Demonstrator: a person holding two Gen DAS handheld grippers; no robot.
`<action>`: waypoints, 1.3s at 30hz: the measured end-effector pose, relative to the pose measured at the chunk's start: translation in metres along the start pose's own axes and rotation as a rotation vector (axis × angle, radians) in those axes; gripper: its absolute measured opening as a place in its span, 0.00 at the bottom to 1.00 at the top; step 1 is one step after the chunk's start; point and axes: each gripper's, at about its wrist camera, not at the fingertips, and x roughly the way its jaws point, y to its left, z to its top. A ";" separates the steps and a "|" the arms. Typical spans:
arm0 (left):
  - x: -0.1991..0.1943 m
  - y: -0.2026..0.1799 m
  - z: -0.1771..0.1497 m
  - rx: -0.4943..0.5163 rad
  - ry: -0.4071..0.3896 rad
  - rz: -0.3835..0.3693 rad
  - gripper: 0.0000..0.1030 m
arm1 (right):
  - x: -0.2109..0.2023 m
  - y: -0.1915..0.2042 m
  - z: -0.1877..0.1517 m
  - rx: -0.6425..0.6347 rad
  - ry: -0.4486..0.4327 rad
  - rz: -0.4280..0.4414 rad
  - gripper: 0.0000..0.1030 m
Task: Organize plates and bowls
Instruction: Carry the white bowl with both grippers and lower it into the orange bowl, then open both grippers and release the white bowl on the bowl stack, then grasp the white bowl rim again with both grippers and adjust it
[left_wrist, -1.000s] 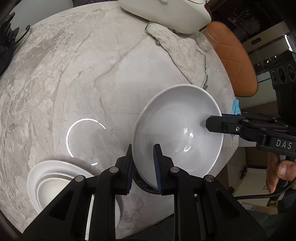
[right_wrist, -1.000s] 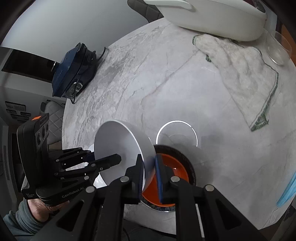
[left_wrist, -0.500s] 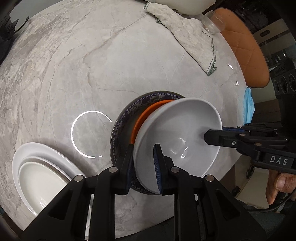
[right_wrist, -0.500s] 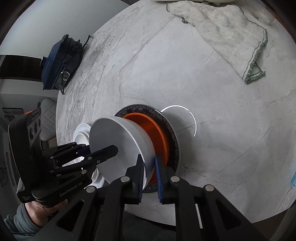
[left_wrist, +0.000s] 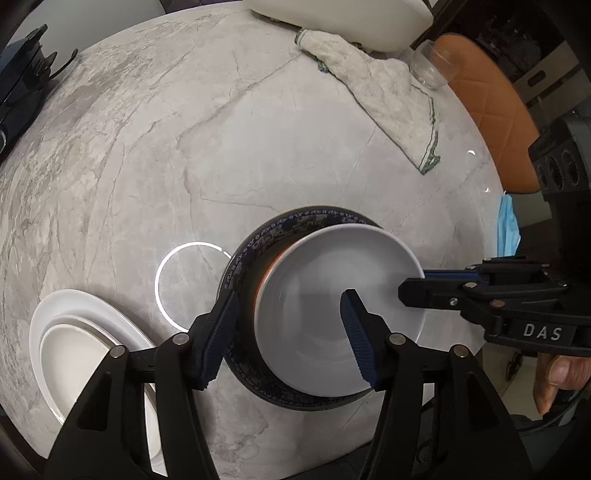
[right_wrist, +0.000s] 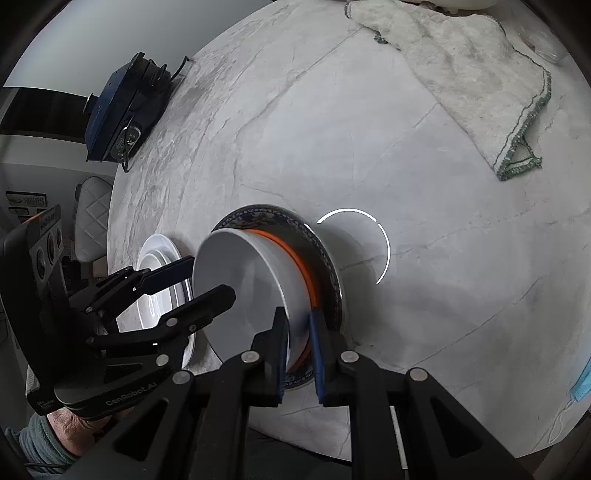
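A white bowl (left_wrist: 332, 295) sits in an orange bowl (right_wrist: 309, 275), which rests on a dark blue-patterned plate (left_wrist: 255, 240) near the table's front edge. My left gripper (left_wrist: 288, 332) is open, its fingers spread either side of the white bowl's near rim. My right gripper (right_wrist: 298, 339) is shut on the white bowl's rim (right_wrist: 291, 325); it shows in the left wrist view (left_wrist: 413, 284) at the bowl's right side. A stack of white plates (left_wrist: 74, 339) lies to the left.
A whitish cloth (left_wrist: 388, 96) lies at the back right, with a clear glass (left_wrist: 432, 62) and a large white dish (left_wrist: 340, 18) behind it. A dark blue device (right_wrist: 122, 110) sits at the far left edge. An orange chair (left_wrist: 491, 122) stands right of the table.
The white bowl has come down into the orange bowl on the patterned plate. My left gripper has opened and let go of its rim. My right gripper still holds it.
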 end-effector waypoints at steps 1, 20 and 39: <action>-0.004 0.001 0.001 -0.012 -0.016 0.000 0.60 | 0.001 0.000 0.001 -0.002 0.003 0.001 0.16; -0.078 0.063 -0.105 -0.345 -0.193 -0.072 0.97 | -0.062 -0.040 -0.023 -0.013 -0.254 0.107 0.53; -0.027 0.059 -0.117 -0.571 -0.210 -0.123 0.65 | -0.017 -0.062 0.014 -0.141 -0.047 0.200 0.39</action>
